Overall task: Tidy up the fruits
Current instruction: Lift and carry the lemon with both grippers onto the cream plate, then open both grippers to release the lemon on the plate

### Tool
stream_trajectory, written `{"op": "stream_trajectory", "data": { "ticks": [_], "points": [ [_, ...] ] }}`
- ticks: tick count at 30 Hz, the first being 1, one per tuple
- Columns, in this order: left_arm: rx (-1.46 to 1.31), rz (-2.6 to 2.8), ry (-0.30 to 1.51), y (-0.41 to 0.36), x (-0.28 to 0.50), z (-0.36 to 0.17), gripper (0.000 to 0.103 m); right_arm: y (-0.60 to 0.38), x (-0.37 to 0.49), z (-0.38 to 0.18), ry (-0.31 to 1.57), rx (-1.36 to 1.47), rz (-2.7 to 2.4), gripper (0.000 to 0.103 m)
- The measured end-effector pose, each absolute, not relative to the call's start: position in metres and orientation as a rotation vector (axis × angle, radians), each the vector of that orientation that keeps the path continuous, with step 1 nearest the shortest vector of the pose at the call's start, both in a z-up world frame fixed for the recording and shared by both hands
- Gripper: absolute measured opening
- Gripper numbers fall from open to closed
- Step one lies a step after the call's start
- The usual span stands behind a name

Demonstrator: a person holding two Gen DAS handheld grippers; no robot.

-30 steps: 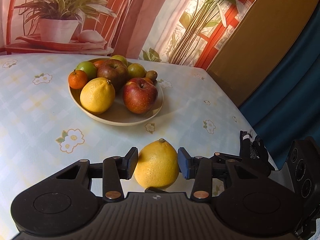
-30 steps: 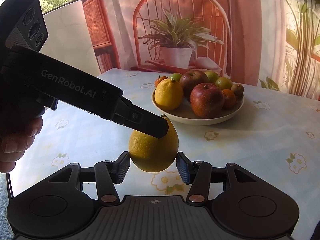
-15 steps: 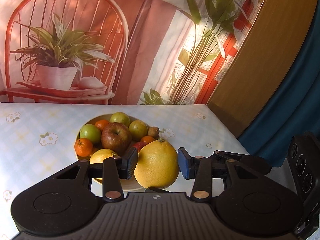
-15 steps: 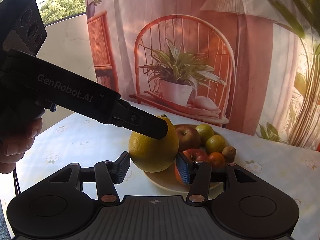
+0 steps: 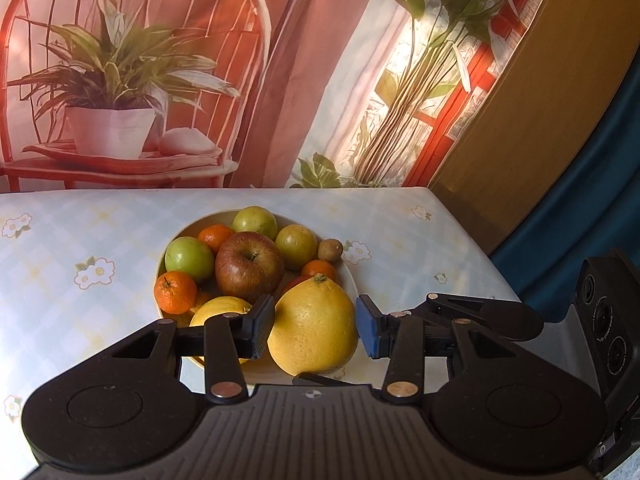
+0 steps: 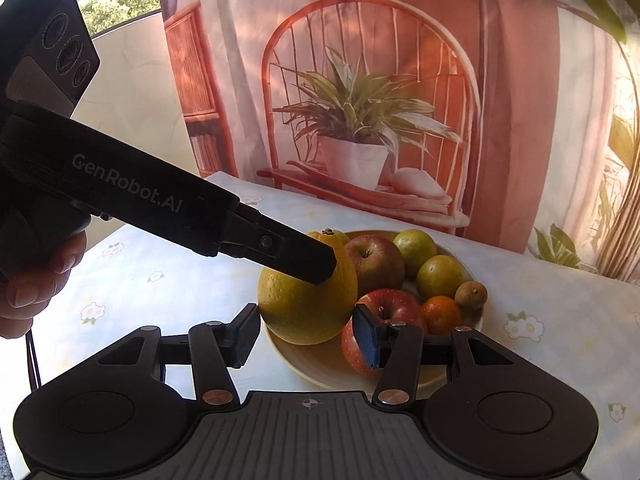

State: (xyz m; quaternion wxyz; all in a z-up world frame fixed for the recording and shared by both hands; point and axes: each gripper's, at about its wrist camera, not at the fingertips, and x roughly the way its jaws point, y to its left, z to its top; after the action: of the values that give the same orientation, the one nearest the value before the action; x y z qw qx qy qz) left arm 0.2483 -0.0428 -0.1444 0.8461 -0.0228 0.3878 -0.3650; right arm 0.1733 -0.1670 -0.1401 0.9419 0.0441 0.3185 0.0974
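Observation:
A big yellow citrus fruit (image 5: 314,326) sits between the fingers of both grippers and is held in the air above the near side of the cream bowl (image 5: 350,276). My left gripper (image 5: 315,328) is shut on its sides. My right gripper (image 6: 306,330) is shut on the same fruit (image 6: 306,298) from another side. The left gripper's black finger (image 6: 296,254) crosses the top of the fruit in the right wrist view. The bowl (image 6: 316,364) holds apples, a lemon, small oranges, green fruits and a small brown fruit.
The bowl stands on a table with a pale flowered cloth (image 5: 80,248). A printed curtain with a chair and a potted plant (image 5: 120,80) hangs behind the table. The table's right edge (image 5: 472,240) borders a brown panel and a dark blue curtain.
Both grippers have lifted the yellow citrus off the table and carried it towards the bowl; it now hangs over the bowl's near side. Both grips are unchanged.

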Motion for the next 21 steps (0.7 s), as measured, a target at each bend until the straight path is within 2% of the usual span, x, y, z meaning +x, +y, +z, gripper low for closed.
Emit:
{"op": "stream_trajectory", "data": {
  "ticks": [21],
  "points": [
    [-0.023, -0.709, 0.872, -0.056, 0.257, -0.174, 0.046, -0.173, 0.183, -0.171, 0.725, 0.117, 0.175, 0.047]
  ]
}}
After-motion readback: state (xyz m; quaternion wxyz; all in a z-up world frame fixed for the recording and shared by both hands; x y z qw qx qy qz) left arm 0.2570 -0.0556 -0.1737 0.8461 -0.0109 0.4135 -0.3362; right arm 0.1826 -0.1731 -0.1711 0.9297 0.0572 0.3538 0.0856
